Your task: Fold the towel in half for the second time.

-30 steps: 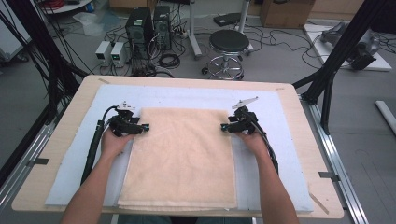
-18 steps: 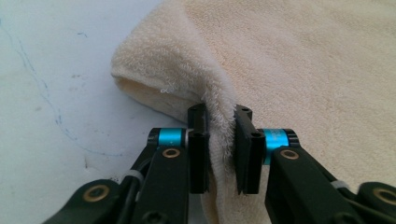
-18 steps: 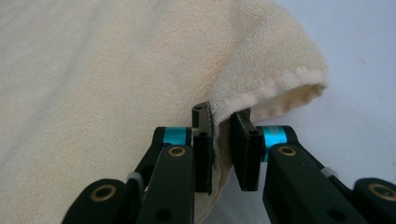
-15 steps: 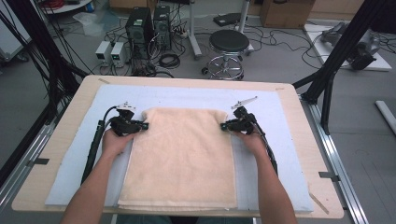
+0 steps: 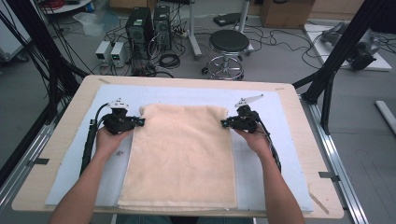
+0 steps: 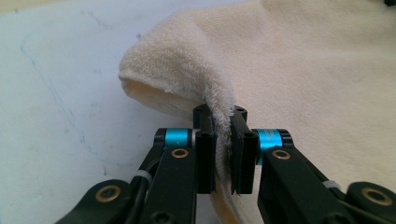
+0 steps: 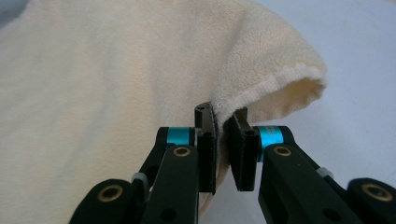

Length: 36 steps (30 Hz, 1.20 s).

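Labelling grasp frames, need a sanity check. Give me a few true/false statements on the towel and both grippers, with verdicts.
1. The left gripper is shut on the towel's side edge. True.
2. The right gripper hangs open above the towel without touching it. False: its jaws pinch the towel's hemmed edge.
3. The towel is rolled into a tight tube. False: it lies mostly flat on the white mat, with only the far corners lifted and curled near the grippers.
4. The two grippers hold opposite sides of the towel near its far end. True in the high view, left gripper and right gripper.
5. A black stool stands on the floor beyond the table. True.
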{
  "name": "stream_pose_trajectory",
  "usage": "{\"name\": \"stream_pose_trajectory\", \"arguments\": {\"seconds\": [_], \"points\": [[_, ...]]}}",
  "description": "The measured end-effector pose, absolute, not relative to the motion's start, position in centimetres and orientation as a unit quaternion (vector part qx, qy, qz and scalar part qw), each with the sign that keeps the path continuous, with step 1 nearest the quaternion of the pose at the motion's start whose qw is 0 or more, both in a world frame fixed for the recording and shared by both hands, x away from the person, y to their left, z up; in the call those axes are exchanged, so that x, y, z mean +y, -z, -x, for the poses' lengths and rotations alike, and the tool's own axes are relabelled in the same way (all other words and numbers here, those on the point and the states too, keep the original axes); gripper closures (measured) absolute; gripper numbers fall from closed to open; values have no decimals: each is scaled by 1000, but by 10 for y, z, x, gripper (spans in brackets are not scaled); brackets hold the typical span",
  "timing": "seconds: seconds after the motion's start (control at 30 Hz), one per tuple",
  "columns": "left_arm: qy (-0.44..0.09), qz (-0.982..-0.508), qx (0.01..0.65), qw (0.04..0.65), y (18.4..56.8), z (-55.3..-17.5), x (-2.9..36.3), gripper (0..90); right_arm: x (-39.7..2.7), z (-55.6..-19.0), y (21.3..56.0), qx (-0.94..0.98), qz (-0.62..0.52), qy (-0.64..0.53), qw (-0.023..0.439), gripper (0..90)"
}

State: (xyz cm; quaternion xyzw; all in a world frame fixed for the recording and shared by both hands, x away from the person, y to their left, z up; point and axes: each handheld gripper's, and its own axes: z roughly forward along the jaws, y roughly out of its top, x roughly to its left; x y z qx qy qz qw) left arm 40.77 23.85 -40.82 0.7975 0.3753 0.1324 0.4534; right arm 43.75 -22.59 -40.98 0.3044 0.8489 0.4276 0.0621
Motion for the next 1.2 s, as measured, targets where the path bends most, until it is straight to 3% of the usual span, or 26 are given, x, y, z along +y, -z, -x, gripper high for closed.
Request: {"name": "stream_pose_trajectory", "arguments": {"seconds": [0.33,0.67,0.97,1.2], "points": [[-148,-802,321,482,392,-347,251,824,-231,-379,370,851,-235,-463,79,828],[-120,-830,298,457,423,-288,251,779,-236,-316,404,874,-218,-432,50,809],[-135,-821,312,458,409,-282,266,586,-252,-309,401,865,-249,-429,80,584],[-140,-814,328,458,397,-313,260,460,-252,-333,391,857,-272,-426,102,465]]}}
